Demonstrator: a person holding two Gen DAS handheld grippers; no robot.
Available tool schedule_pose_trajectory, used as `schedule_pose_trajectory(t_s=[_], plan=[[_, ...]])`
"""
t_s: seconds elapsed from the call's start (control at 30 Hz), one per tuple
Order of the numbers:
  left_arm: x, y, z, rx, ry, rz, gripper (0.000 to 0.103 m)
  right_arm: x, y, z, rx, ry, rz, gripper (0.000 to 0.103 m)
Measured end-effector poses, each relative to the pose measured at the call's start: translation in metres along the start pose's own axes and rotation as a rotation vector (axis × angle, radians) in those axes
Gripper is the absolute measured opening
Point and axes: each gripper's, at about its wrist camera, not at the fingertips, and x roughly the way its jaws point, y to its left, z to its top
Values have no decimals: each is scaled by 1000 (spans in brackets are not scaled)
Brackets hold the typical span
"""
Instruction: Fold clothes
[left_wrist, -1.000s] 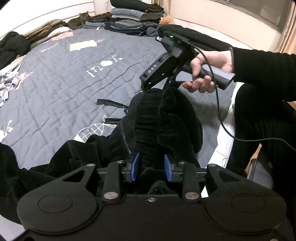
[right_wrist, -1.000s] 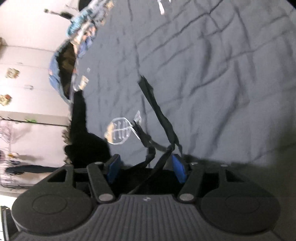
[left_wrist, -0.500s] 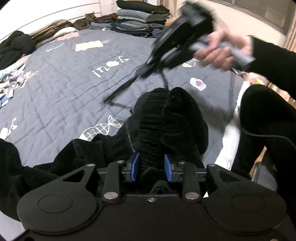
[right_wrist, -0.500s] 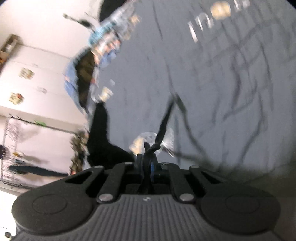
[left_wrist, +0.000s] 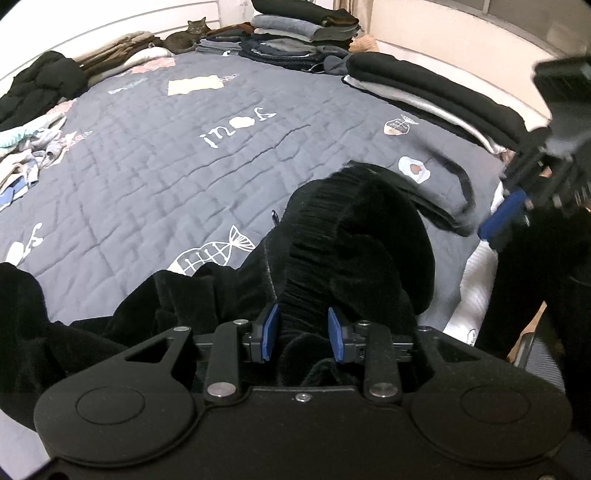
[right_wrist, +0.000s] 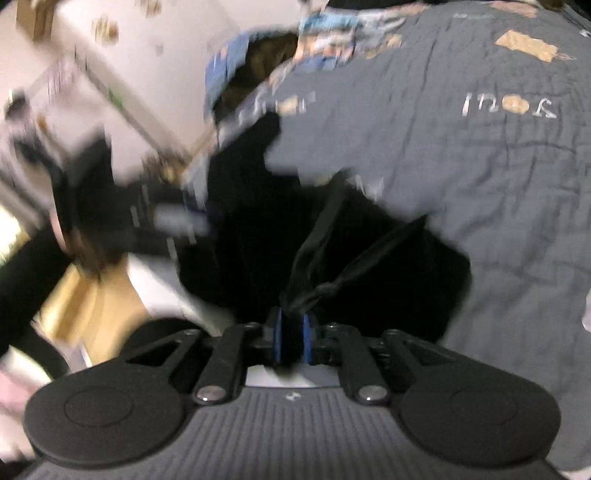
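Observation:
A black knit garment (left_wrist: 354, 236) with a ribbed waistband lies bunched at the near edge of the grey quilted bed (left_wrist: 177, 162). My left gripper (left_wrist: 301, 334) is shut on its ribbed band. My right gripper (right_wrist: 291, 334) is shut on the garment's black drawstring (right_wrist: 325, 236), which runs from the pads to the dark garment (right_wrist: 369, 266). In the left wrist view the right gripper (left_wrist: 517, 206) sits blurred at the right edge, with the drawstring (left_wrist: 463, 181) arcing toward it.
Stacks of folded clothes (left_wrist: 303, 26) stand at the far side of the bed, with a cat (left_wrist: 184, 37) beside them. Folded dark items (left_wrist: 436, 96) line the right edge. Loose clothes (left_wrist: 29, 147) lie at the left. White bedding (left_wrist: 476, 284) shows at the right.
My right gripper shut on the drawstring, lifted it and swung it over to the right of the garment. My left gripper kept its hold and barely moved.

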Motion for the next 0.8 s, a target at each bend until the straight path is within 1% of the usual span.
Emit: schedule_pose_trajectory(t_s=[0.07,0.13,0.2,0.23,0.27,0.3,0.33,0.43,0.5,0.53,0.63,0.77,0.8], plan=[[0,0,0,0,3,6,30,2,10,-16,-86,22,-50,12],[0,0,0,-1,8,10,30,-2,19,-26,-172,29,-75,14],[-1,-2,0,0,9,17,30,-10,25,-32,-233,10,-83,22],[0,-3,1,-1,11,21,30,-15,28,-34,-264,-9,-89,28],[0,-3,1,-2,13,25,30,-21,31,-34,-291,-51,-99,32],[0,-4,1,-3,16,29,30,-28,32,-33,-310,-101,-110,41],[-1,-5,2,-4,15,34,30,-33,34,-31,-326,-152,-125,48],[-10,-5,4,-11,4,42,30,-46,33,-20,-355,-300,-201,58],[-18,-4,6,-13,-12,44,33,-46,22,-6,-339,-344,-221,60],[-22,-4,8,-11,-23,44,35,-44,17,0,-328,-361,-224,60],[-25,-4,23,1,-52,39,38,-36,-2,16,-272,-379,-195,60],[-22,-5,44,12,-86,23,48,-19,-24,29,-241,-380,-201,60],[-16,-3,46,3,-82,9,50,-14,-29,31,-231,-379,-196,60]])
